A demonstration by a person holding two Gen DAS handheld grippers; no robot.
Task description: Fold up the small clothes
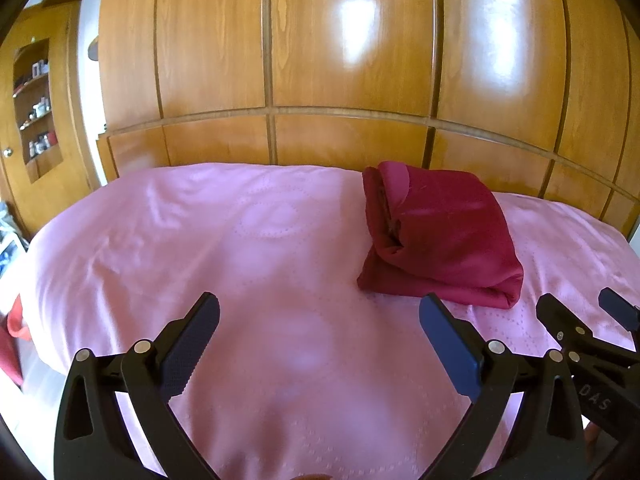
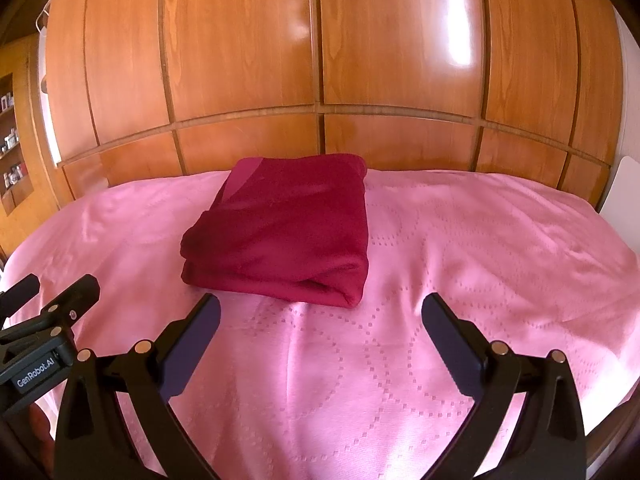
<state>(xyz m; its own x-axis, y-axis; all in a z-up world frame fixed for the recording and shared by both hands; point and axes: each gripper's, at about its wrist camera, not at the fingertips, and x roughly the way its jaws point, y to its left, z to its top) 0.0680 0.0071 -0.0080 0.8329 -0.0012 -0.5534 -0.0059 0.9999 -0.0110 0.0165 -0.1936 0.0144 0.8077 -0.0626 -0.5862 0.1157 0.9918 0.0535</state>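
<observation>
A dark red garment (image 1: 440, 240) (image 2: 284, 232) lies folded into a thick rectangle on the pink bedspread (image 1: 240, 248) (image 2: 480, 260), near the wooden wall. My left gripper (image 1: 320, 312) hovers open over bare bedspread, below and left of the garment, holding nothing. My right gripper (image 2: 320, 312) is also open and empty, just in front of the garment's near edge. Each gripper shows at the edge of the other's view: the right gripper (image 1: 584, 312) at the far right, the left gripper (image 2: 52, 288) at the far left.
Glossy wooden wardrobe panels (image 1: 340, 60) (image 2: 320, 60) rise right behind the bed. A wooden shelf niche (image 1: 36, 108) with small bottles stands at the far left. Red cloth (image 1: 16, 328) hangs off the bed's left side. A white panel (image 2: 624, 196) stands at the right edge.
</observation>
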